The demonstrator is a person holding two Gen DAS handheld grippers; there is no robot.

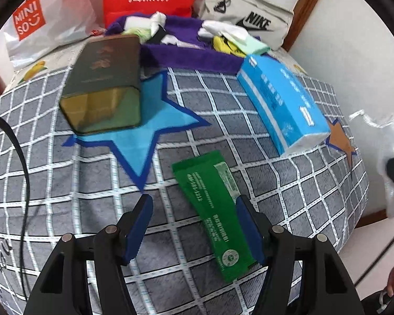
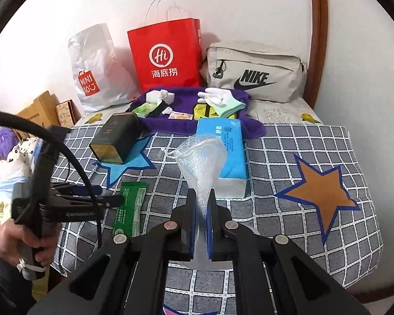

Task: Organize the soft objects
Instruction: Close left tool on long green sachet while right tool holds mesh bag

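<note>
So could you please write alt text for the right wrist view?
The right gripper pinches a white mesh pouch above a checked tablecloth. Behind it lie a blue tissue pack and a purple towel; the left gripper hovers over a green packet.

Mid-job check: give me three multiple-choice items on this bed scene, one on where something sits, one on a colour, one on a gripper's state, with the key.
1. The dark tin rests on:
A. the orange star
B. the blue star
C. the purple towel

2. The tissue pack is mainly:
A. blue
B. red
C. yellow

3. The right gripper is:
A. open and empty
B. shut on the green packet
C. shut on the white mesh pouch

Key:
1 B, the tin lies across the blue star printed on the checked sheet.
2 A, its wrapper is light blue with a white end.
3 C, the white mesh pouch fans out from between its closed fingers, while the green packet lies flat by the open left gripper.
</note>
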